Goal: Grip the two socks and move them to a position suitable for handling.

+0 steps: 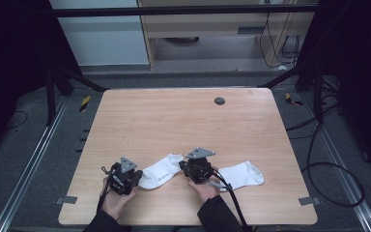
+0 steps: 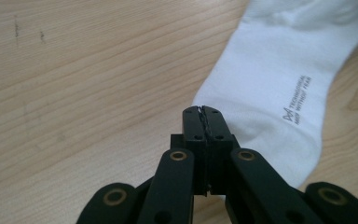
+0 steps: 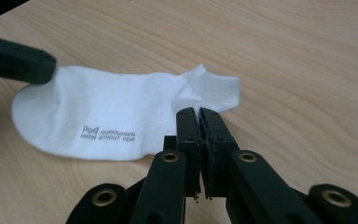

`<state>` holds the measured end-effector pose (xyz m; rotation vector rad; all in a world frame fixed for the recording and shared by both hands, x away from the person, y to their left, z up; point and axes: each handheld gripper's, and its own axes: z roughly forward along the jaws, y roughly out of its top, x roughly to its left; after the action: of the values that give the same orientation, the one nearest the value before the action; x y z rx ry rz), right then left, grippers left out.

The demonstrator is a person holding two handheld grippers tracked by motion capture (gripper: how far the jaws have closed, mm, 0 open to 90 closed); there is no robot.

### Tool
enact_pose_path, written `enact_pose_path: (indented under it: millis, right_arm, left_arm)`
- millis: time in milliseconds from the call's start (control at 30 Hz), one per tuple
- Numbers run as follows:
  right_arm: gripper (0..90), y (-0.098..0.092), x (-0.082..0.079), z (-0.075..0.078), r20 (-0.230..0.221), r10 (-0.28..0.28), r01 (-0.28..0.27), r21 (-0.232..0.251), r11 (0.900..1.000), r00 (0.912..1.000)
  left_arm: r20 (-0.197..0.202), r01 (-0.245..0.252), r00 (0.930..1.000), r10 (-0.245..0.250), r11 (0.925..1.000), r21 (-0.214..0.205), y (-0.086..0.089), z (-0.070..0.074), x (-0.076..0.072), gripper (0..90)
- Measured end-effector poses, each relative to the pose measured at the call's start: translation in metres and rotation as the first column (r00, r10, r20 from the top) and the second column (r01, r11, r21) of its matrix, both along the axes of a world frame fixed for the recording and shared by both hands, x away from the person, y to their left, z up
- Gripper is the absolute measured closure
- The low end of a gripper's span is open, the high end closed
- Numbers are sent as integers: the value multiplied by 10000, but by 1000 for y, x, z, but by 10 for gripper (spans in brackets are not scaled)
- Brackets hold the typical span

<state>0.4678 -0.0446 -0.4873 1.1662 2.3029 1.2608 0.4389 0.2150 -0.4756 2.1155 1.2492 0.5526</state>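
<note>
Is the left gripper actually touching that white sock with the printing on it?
Touching. In the left gripper view, the left gripper has its jaws shut on the edge of the printed white sock, with the fabric's edge running between them.

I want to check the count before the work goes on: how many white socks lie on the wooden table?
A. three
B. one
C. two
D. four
C: the high view shows one white sock between the two hands and a second sock right of them.
</note>
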Motion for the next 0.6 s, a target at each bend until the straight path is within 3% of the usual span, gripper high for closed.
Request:
enact_pose_path:
  millis: [200, 467, 600]
  right_arm:
    - [875, -4, -7, -6, -505, -133, 139, 127, 9998, 9986]
    - [864, -2, -13, -14, -685, -27, 33, 96, 9999, 9976]
    - [765, -5, -14, -12, -541, -145, 153, 147, 9998, 9984]
  left_arm:
    - [123, -117, 9999, 115, 9998, 134, 0, 0, 14, 893]
    - [63, -270, 9996, 268, 9994, 212, 3, -5, 19, 875]
    - [291, -337, 9990, 335, 9994, 65, 5, -3, 18, 795]
